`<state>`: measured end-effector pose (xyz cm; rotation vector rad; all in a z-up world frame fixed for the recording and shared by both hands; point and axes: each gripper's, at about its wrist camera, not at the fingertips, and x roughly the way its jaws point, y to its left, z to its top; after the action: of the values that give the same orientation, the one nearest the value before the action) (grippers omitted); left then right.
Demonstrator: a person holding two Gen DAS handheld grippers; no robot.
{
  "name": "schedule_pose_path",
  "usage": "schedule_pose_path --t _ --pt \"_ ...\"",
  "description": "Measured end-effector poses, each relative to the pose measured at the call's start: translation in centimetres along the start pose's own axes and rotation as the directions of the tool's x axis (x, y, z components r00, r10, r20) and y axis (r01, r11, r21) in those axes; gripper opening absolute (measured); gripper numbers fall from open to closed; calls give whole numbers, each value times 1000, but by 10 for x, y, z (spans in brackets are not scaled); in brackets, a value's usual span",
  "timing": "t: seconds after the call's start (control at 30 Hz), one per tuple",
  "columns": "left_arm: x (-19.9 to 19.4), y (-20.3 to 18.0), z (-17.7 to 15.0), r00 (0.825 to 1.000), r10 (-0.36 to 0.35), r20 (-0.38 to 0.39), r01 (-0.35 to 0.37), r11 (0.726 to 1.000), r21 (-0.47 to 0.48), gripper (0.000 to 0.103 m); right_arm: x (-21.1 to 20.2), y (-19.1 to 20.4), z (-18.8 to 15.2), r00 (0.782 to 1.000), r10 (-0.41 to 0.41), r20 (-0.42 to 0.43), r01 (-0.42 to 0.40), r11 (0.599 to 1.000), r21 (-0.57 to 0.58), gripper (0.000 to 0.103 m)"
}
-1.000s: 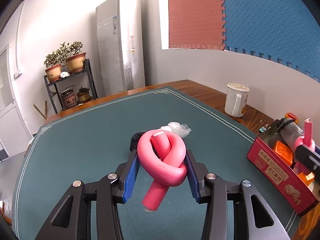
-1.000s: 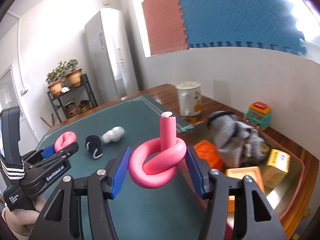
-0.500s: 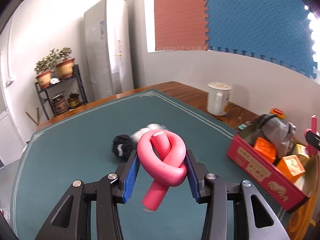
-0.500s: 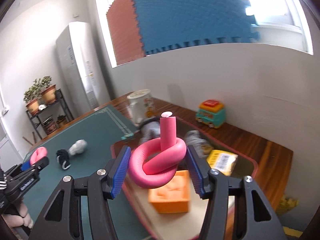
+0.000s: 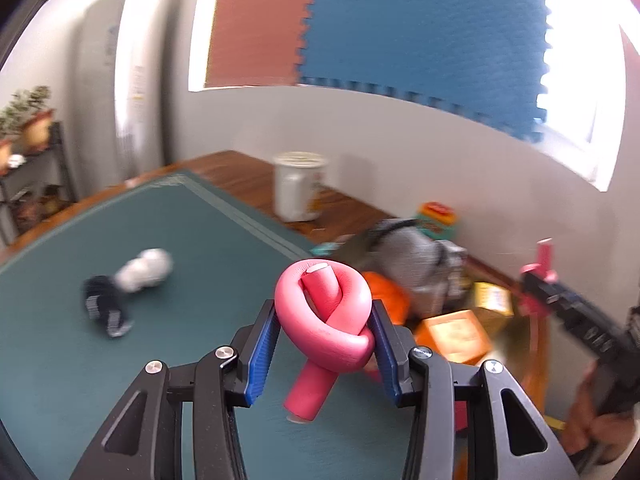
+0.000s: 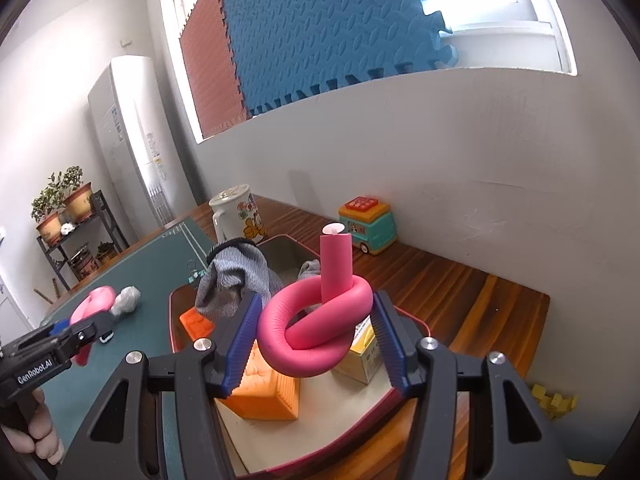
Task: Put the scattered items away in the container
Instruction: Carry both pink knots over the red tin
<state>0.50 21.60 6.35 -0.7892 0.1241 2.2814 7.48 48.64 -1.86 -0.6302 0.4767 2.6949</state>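
Note:
My left gripper (image 5: 323, 322) is shut on a pink knotted foam tube (image 5: 326, 320), held above the green mat beside the red box. My right gripper (image 6: 316, 320) is shut on a second pink knotted foam tube (image 6: 320, 320) and holds it over the open red box (image 6: 320, 456). The box holds orange blocks (image 6: 264, 392), a grey cloth (image 6: 236, 276) and a yellow carton (image 6: 362, 354). A white sock ball (image 5: 144, 270) and a dark sock (image 5: 104, 310) lie on the mat at the left. The left gripper also shows in the right wrist view (image 6: 86, 326).
A white lidded mug (image 6: 236, 216) stands on the wooden table behind the box. A teal and orange toy bus (image 6: 368, 224) stands by the wall. The green mat (image 5: 120, 360) covers the table's left part. Yellow scraps (image 6: 554, 400) lie near the table's right edge.
Both grippers have swung right toward the red box with their pink tubes. The right gripper now hangs over the box; the left has come near its edge.

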Motion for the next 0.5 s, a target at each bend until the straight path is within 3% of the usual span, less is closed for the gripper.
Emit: schedule_pose_path --t 0.17,0.5 --pt "18 -26 6 995 -97 -15 97 995 15 47 4 -6 -4 1000 7 -9 -7 1000 8 60" --pt "51 -51 14 984 -169 -57 171 985 32 50 12 -14 -7 1000 11 -23 -10 1000 16 60"
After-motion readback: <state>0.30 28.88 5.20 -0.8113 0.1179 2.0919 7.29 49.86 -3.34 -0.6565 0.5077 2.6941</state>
